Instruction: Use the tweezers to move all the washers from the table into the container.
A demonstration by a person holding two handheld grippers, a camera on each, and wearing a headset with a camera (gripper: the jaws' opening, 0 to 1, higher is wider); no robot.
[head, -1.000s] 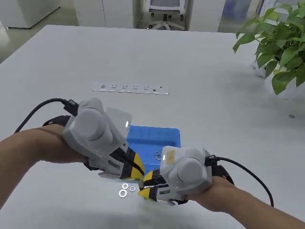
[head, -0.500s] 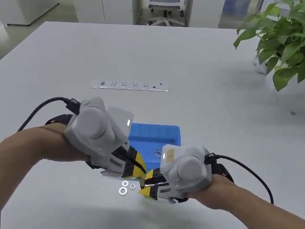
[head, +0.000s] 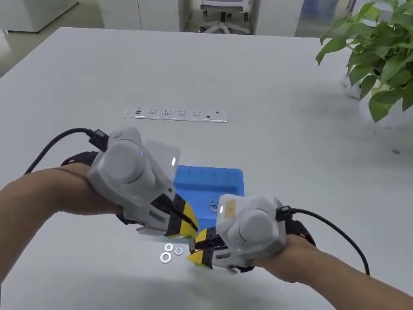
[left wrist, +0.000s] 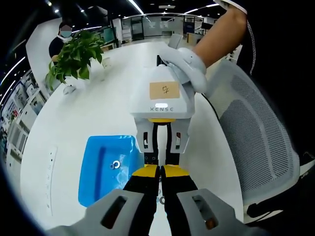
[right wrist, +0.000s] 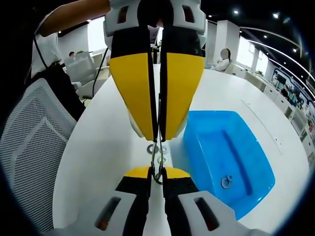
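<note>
Several steel washers point(head: 166, 252) lie on the white table just in front of the blue container point(head: 219, 177), which holds one washer point(head: 213, 206). My left gripper point(head: 189, 230) and right gripper point(head: 195, 248) meet tip to tip right beside the loose washers. In the right gripper view thin metal tweezers point(right wrist: 156, 160) run from the shut yellow jaws of the left gripper point(right wrist: 157, 139) down into the shut right gripper point(right wrist: 156, 173). The tweezers hang over the washers point(right wrist: 150, 147), with the container point(right wrist: 246, 162) to the right. The left gripper view shows my left gripper point(left wrist: 160, 169) shut.
A white power strip point(head: 175, 115) lies further back on the table. A potted plant point(head: 381, 51) stands at the far right corner. A mesh chair point(left wrist: 256, 137) sits behind the near table edge. Cables trail from both grippers.
Both grippers stay tip to tip over the washers. The left gripper has edged slightly toward me; the view has shifted a little.
</note>
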